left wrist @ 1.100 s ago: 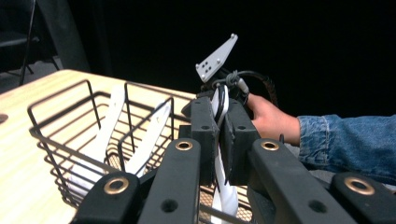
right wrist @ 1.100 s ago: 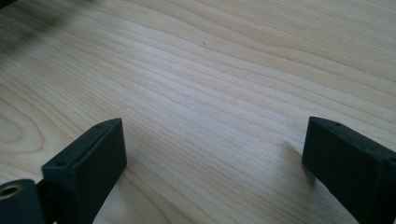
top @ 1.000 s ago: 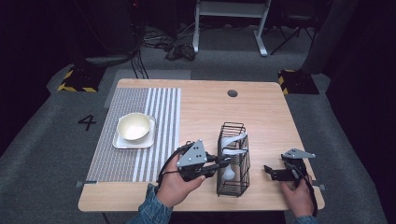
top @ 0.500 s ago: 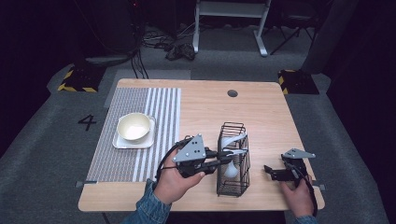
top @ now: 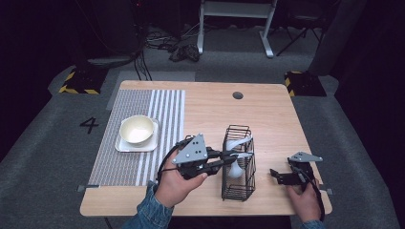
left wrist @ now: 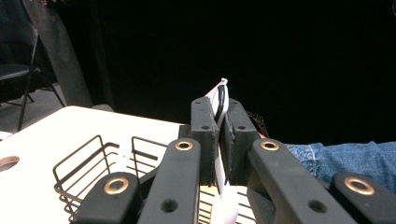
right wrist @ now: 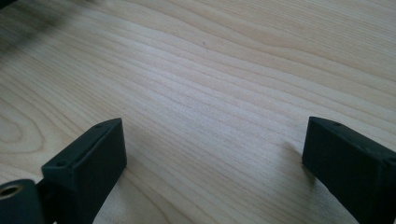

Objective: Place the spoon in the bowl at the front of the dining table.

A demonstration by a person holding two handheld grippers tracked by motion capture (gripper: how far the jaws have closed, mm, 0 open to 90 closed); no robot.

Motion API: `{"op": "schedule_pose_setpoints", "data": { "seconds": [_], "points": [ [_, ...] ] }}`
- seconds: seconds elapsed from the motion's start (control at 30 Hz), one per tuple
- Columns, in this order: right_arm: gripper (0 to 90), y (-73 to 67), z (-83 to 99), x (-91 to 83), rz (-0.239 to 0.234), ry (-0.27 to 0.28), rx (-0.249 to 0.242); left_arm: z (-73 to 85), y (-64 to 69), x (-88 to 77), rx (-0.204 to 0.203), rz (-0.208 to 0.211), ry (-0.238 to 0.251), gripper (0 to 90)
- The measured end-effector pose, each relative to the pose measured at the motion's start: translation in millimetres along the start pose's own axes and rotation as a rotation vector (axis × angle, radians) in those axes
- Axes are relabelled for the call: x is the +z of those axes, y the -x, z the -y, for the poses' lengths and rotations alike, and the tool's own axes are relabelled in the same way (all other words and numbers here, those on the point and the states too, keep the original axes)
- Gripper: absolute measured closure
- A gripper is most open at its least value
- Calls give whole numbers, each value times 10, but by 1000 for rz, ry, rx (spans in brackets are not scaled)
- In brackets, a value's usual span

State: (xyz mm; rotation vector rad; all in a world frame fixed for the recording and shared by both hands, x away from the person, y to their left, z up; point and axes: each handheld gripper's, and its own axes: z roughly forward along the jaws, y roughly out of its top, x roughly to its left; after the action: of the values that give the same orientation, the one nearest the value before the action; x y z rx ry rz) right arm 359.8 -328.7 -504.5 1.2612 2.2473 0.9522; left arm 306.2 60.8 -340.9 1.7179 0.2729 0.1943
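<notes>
Spoon clamped in left gripper has risen higher out of basket; extraction nearly done. Right gripper rests apart on tabletop.

1. A white spoon is sitting in the black wire basket, bowl end down and handle pointing toward the person's left, over the basket's rim.
2. Its thin white handle is standing edge-on and sticking up past the pads pinching it.
3. The wire basket is standing upright on the wooden table, right of the striped mat.
</notes>
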Motion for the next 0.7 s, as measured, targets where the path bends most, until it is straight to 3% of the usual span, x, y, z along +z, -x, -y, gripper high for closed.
{"op": "schedule_pose_setpoints", "data": {
  "seconds": [0.37,0.5,0.53,0.63,0.7],
  "points": [
    [64,-5,2,-1,3,1,3,-36,-23,-255,-3,-87,29,849],
    [64,-6,2,-2,5,1,5,5,-91,-374,2,-187,13,849],
    [64,-6,2,-2,5,1,5,5,-91,-374,2,-187,13,849],
    [64,-6,2,-2,4,0,5,57,-161,-446,-2,-263,1,849],
    [64,-6,2,-2,4,0,5,84,-198,-476,-12,-281,0,849]
  ]
}}
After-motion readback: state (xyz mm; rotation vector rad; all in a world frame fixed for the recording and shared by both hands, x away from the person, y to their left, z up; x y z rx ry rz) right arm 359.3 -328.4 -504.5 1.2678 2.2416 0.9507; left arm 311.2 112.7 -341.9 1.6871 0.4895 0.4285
